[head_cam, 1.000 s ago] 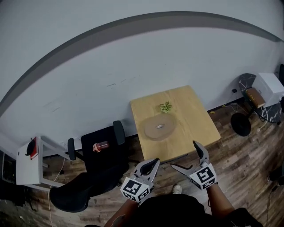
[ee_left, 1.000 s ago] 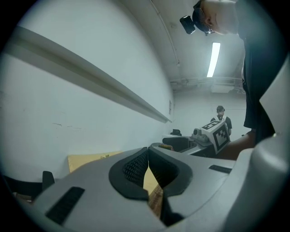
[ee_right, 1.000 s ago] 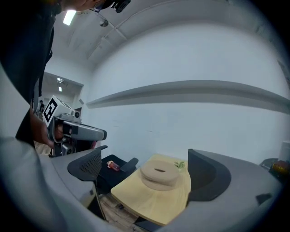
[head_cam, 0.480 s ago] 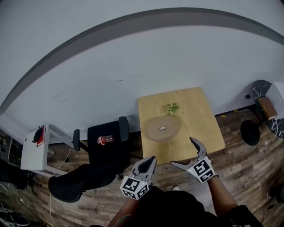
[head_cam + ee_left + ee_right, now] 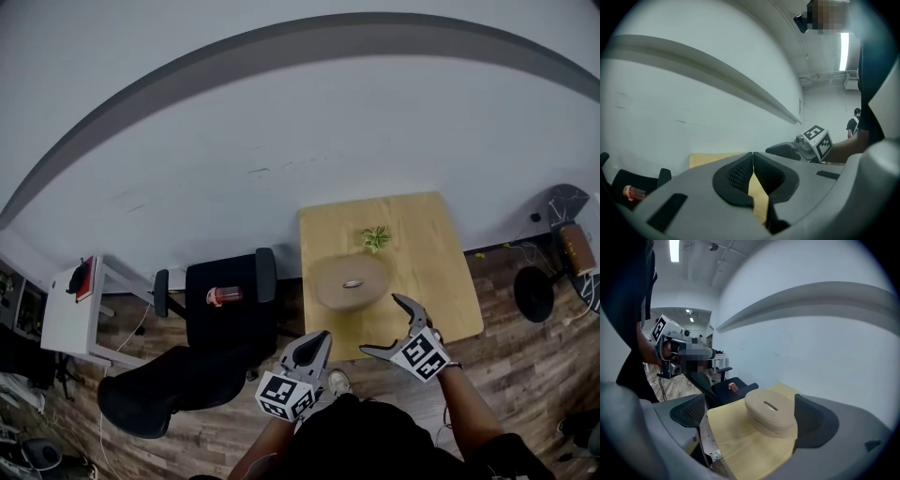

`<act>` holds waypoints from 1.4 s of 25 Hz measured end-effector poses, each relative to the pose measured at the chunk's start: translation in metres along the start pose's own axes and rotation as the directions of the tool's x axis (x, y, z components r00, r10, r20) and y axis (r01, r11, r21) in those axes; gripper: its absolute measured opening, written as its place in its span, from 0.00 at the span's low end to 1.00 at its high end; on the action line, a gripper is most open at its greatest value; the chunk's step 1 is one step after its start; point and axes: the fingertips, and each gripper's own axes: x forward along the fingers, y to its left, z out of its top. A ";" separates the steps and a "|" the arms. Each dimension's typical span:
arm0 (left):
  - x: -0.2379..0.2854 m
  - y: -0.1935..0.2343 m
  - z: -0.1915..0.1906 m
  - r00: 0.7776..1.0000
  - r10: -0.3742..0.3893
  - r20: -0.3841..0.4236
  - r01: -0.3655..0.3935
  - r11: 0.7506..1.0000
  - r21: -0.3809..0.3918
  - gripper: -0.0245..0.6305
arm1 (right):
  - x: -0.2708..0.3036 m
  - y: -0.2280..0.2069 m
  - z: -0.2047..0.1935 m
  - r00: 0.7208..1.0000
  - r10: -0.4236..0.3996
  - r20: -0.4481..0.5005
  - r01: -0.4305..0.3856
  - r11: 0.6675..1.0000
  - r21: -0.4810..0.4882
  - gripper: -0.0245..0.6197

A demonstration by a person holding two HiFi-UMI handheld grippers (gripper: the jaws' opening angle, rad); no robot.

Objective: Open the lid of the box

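1. The right gripper (image 5: 749, 418) is spread wide and holds nothing. The round tan box (image 5: 770, 411) sits ahead of it, framed in the gap between the jaws but apart from both.
2. The lid (image 5: 352, 278) is on the box, with a small dark mark at its centre.
3. The left gripper (image 5: 753, 157) is closed, its pads meeting at the tips with nothing between them. It is held just to the left of the right gripper, short of the near edge of the wooden table (image 5: 450, 281).
4. The box stands about mid-table, beyond both grippers. Only bare tabletop lies between the open jaws and the box.
5. A small green plant (image 5: 377, 238) stands behind the box, on the side away from the grippers and near the wall.
6. A black office chair (image 5: 220, 314) stands to the left of the left gripper, just beside the table. A small clear container (image 5: 217, 296) with red ends rests on it.
7. Farther left of the left gripper is a white side table (image 5: 67, 323). Well off to the right of the right gripper, a black round base (image 5: 533, 293) sits on the wood floor.
8. Each gripper's cube carries black-and-white square markers. Any print on the container is too small to read.
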 end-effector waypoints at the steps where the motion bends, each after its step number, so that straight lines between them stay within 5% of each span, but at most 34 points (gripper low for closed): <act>1: 0.005 0.005 0.000 1.000 0.002 -0.001 -0.002 1.000 0.001 0.07 | 0.007 -0.002 -0.001 1.000 0.018 -0.012 -0.018 1.000 -0.003 0.96; 8: 0.033 0.038 0.006 1.000 0.019 0.022 -0.019 1.000 -0.012 0.07 | 0.051 -0.008 -0.014 0.975 0.159 -0.153 -0.171 0.983 -0.071 0.96; 13: 0.045 0.054 0.012 0.999 0.015 0.042 -0.014 1.000 -0.027 0.07 | 0.079 -0.005 -0.039 0.904 0.256 -0.342 -0.328 0.929 -0.172 0.96; 23: 0.051 0.085 0.002 0.999 0.032 0.015 -0.031 0.997 -0.071 0.07 | 0.127 -0.022 -0.070 0.804 0.224 -0.551 -0.451 0.833 -0.319 0.86; 29: 0.052 0.107 -0.001 0.999 0.043 0.003 -0.042 0.995 -0.088 0.07 | 0.147 -0.029 -0.088 0.733 0.228 -0.641 -0.512 0.804 -0.301 0.77; 35: 0.053 0.123 -0.002 0.998 0.061 0.005 -0.060 0.993 -0.097 0.07 | 0.159 -0.035 -0.096 0.693 0.224 -0.685 -0.543 0.787 -0.293 0.67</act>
